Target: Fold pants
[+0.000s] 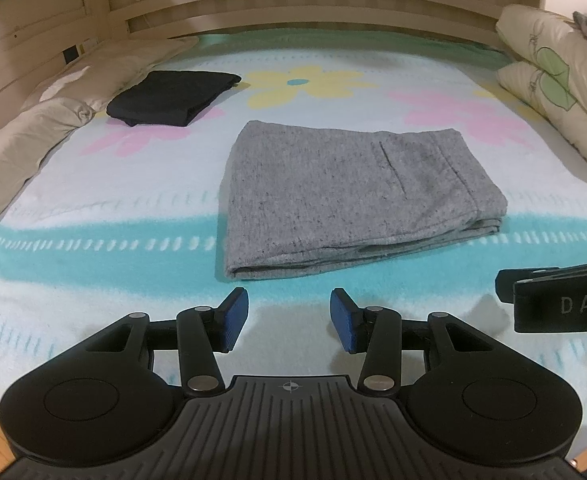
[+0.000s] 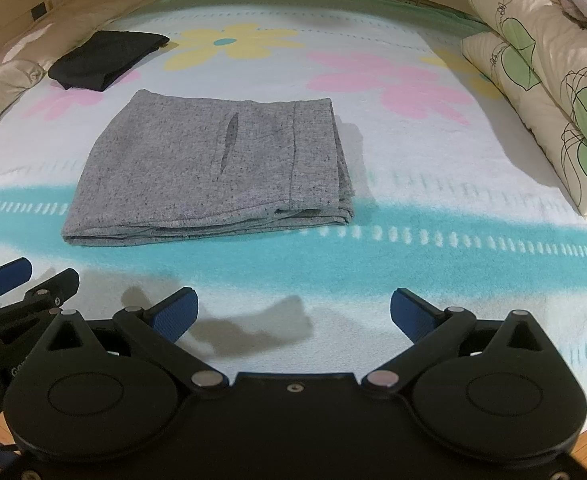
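Note:
Grey pants (image 1: 345, 196) lie folded into a flat rectangle in the middle of the bed, with a pocket slit on top; they also show in the right wrist view (image 2: 213, 172). My left gripper (image 1: 289, 316) is open and empty, hovering above the blanket just in front of the pants' near edge. My right gripper (image 2: 293, 312) is open wide and empty, a little nearer and to the right of the pants. The right gripper's side shows at the right edge of the left wrist view (image 1: 561, 292).
A folded black garment (image 1: 173, 98) lies at the back left by a beige rolled duvet (image 1: 33, 128). Stacked leaf-print pillows (image 2: 541, 80) line the right side. A wooden headboard (image 1: 293, 4) is behind. The flowered blanket (image 2: 373, 248) covers the bed.

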Demonstrator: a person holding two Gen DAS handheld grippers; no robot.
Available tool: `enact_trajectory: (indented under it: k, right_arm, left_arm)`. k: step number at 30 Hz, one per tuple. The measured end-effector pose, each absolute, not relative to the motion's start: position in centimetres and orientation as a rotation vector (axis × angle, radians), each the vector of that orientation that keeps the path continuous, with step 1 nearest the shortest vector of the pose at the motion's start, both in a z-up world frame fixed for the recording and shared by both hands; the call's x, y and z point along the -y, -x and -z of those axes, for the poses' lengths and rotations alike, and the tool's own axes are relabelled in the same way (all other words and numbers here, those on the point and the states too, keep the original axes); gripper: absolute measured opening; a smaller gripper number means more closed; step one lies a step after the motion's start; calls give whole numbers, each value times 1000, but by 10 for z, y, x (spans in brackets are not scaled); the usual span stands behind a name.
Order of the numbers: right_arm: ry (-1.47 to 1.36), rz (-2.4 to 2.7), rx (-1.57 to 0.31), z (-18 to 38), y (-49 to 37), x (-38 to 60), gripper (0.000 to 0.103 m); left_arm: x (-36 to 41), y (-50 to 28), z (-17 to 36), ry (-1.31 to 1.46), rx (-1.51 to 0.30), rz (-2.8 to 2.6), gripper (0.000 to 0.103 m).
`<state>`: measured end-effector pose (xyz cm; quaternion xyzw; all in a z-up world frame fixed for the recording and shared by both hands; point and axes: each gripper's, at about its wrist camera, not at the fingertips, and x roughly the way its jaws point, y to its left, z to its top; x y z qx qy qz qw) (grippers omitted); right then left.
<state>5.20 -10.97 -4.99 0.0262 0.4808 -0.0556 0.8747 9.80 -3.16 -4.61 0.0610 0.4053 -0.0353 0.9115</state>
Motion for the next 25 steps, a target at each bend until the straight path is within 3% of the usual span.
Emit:
enact_trajectory:
  k: [25]
  right_arm:
    - [-48, 113, -1006, 50, -53, 109, 102]
  left_arm:
    - [36, -98, 47, -144, -849, 87, 44]
